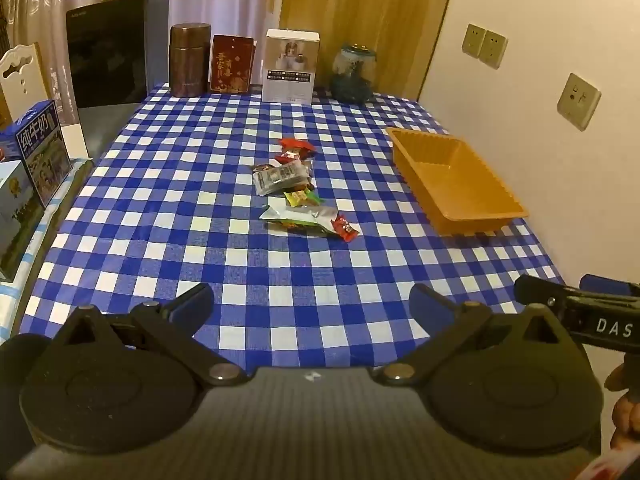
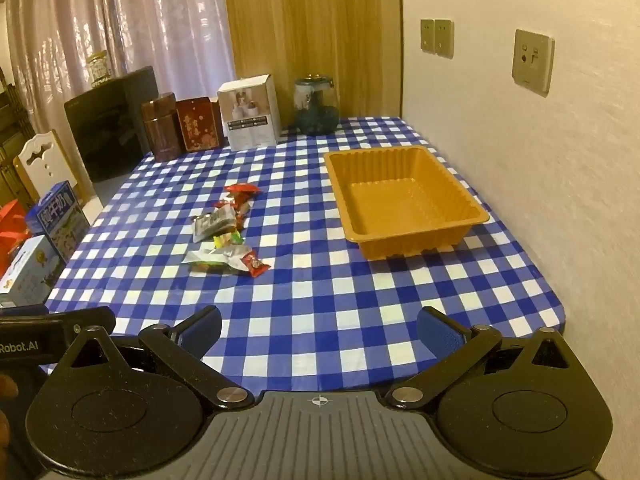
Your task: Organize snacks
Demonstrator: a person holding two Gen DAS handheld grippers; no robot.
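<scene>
The left claw (image 1: 312, 308) and the right claw (image 2: 320, 330) both hover above the near edge of the desk covered in a blue-and-white checked cloth (image 1: 248, 276), each with its blue-padded jaws spread fully wide and nothing between them. "DAS" is printed in white on the black body of the right claw as the left wrist view catches it at its right edge; the right wrist view shows "Robot.AI" on the left claw's body at its left edge.

A loose pile of small wrapped snacks (image 1: 298, 188) lies near the middle of the desk: red packets, a grey foil pouch, a yellow-green one and a silver bag, with print too small to read. The ribbed orange plastic tray (image 1: 492, 212) sits well apart to their right, near the wall, with nothing in it.

Along the far edge stand a brown cylindrical tin (image 1: 190, 60), a red box with gold Chinese characters (image 1: 232, 64), a white carton with a photo (image 1: 290, 66) and a glass jar (image 1: 354, 74). A blue milk carton reading "纯牛奶" (image 1: 42, 152) stands at the left.
</scene>
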